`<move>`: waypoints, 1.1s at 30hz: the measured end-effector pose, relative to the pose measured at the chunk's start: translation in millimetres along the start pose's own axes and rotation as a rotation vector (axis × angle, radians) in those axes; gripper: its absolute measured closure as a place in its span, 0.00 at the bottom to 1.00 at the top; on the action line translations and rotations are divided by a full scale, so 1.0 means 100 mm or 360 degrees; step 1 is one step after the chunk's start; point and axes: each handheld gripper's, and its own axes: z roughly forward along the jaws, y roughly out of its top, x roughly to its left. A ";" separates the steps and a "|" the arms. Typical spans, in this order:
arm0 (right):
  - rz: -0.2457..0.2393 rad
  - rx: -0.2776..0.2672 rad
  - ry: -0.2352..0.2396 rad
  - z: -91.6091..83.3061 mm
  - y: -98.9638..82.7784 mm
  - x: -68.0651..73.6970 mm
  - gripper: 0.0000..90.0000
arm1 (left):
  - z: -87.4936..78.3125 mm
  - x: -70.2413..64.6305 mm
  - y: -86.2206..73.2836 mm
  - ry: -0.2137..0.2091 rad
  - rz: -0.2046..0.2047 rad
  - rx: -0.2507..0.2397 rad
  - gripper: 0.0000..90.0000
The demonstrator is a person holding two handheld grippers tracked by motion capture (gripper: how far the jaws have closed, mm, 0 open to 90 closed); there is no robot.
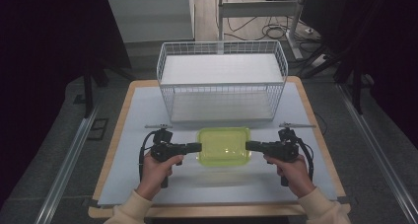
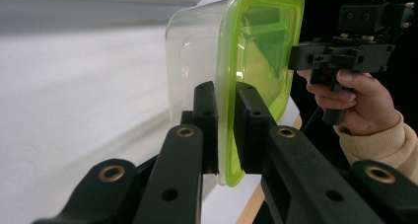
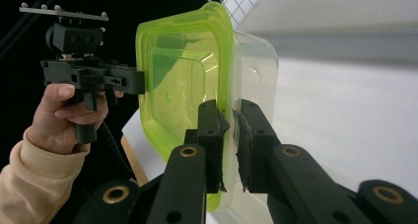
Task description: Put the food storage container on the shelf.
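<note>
In front of the basket, both grippers, left and right, clamp the box rim at opposite ends, likely for a level lift.

I count one container, a clear tub with one green lid, sitting on the table. I count one wire basket behind it, white, with one flat board laid across its top. I have two grippers on it: the left gripper and the right gripper, each with two black jaws. Two hands hold them, the left hand and the right hand, each in one cream sleeve. One table carries all of it, with one pale mat on top.
</note>
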 end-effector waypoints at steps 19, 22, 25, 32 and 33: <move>-0.0072 -0.0046 -0.0030 -0.05 0.45 0.21 0.90 | -0.14 -0.09 0.39 0.0005 0.0026 -0.0063 0.91; -0.0081 -0.0048 -0.0032 -0.05 0.50 0.23 0.90 | -0.16 -0.10 0.43 0.0006 0.0034 -0.0067 0.91; -0.0082 -0.0053 -0.0035 -0.05 0.52 0.24 0.90 | -0.17 -0.12 0.47 0.0009 0.0039 -0.0076 0.91; -0.0088 -0.0069 -0.0039 -0.07 0.63 0.28 0.90 | -0.21 -0.16 0.60 0.0007 0.0044 -0.0085 0.91; -0.0097 -0.0075 -0.0042 -0.07 0.67 0.31 0.90 | -0.22 -0.17 0.62 0.0010 0.0048 -0.0084 0.91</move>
